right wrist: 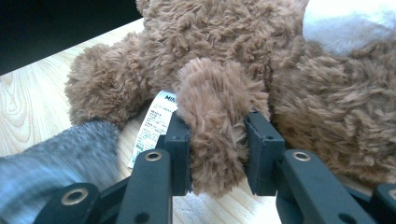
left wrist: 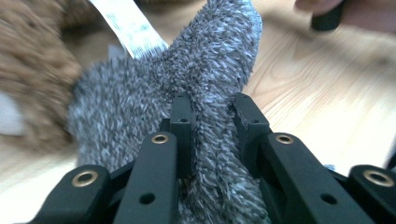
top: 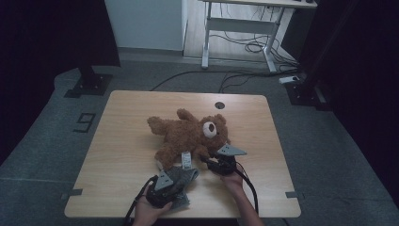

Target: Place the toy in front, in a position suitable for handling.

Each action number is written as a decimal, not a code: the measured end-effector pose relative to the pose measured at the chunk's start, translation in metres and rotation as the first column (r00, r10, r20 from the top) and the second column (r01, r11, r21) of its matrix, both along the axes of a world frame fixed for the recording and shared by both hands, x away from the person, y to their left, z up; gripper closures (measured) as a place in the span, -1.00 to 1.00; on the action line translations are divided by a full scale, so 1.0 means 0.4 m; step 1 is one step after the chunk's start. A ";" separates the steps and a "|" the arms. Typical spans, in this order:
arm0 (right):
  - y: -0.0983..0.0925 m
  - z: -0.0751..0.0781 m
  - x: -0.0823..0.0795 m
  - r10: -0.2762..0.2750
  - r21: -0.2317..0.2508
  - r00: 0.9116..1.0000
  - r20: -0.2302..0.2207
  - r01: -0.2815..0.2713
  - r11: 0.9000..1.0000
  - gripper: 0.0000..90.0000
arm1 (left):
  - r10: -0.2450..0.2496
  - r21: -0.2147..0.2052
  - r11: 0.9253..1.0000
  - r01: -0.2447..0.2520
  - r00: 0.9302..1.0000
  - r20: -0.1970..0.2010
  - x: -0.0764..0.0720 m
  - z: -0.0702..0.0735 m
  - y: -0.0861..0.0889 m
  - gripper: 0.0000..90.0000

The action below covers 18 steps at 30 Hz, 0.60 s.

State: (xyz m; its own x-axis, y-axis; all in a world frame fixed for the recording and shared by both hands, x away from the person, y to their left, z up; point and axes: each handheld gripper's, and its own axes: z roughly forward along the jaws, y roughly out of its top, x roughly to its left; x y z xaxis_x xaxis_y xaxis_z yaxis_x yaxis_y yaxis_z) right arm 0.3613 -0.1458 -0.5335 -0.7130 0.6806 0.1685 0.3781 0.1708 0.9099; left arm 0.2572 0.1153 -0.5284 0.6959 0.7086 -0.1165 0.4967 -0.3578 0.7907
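**A:** So where's everything sitting? The brown teddy bear is lying on its side about mid-way across the wooden table, head pointing toward the right edge, white tag sticking out near its legs.

**B:** Yep, and the right gripper has it by a limb. In the right gripper view the two black jaws are pinching one fuzzy paw from both sides, fur bulging out between them.

**A:** And the left gripper?

**B:** That one's clamped on the grey fuzzy cloth. In the left gripper view both jaws press into a fold of it, pile squeezed tight between them. The cloth sits at the table's near edge, just below the bear's legs, its far end touching the tag area.

**A:** The two grippers are pretty close together then.

**B:** Near each other, not touching. The person's hands come in from the bottom edge.
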 end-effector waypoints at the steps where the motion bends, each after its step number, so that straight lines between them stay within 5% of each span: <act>1: 0.000 0.000 0.000 0.000 0.000 1.000 0.000 0.000 1.000 0.47 | 0.001 -0.019 1.000 -0.001 1.000 0.003 -0.001 0.010 0.008 0.62; 7: 0.003 -0.002 -0.004 0.008 -0.002 1.000 -0.008 -0.008 1.000 0.51 | 0.035 -0.129 0.991 -0.031 0.999 0.033 0.002 0.076 0.076 0.62; 18: 0.014 0.002 -0.021 0.034 -0.005 0.999 0.000 -0.034 0.999 0.62 | 0.124 -0.207 0.972 -0.110 0.991 0.056 0.012 0.125 0.169 0.61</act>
State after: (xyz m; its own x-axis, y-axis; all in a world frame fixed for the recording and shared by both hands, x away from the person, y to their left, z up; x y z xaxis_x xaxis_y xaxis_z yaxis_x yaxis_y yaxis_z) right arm 0.3528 -0.1403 -0.5326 -0.7356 0.6569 0.1654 0.3720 0.1876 0.9091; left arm 0.2621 0.1827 -0.4783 0.6206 0.7523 -0.2212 0.4681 -0.1291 0.8742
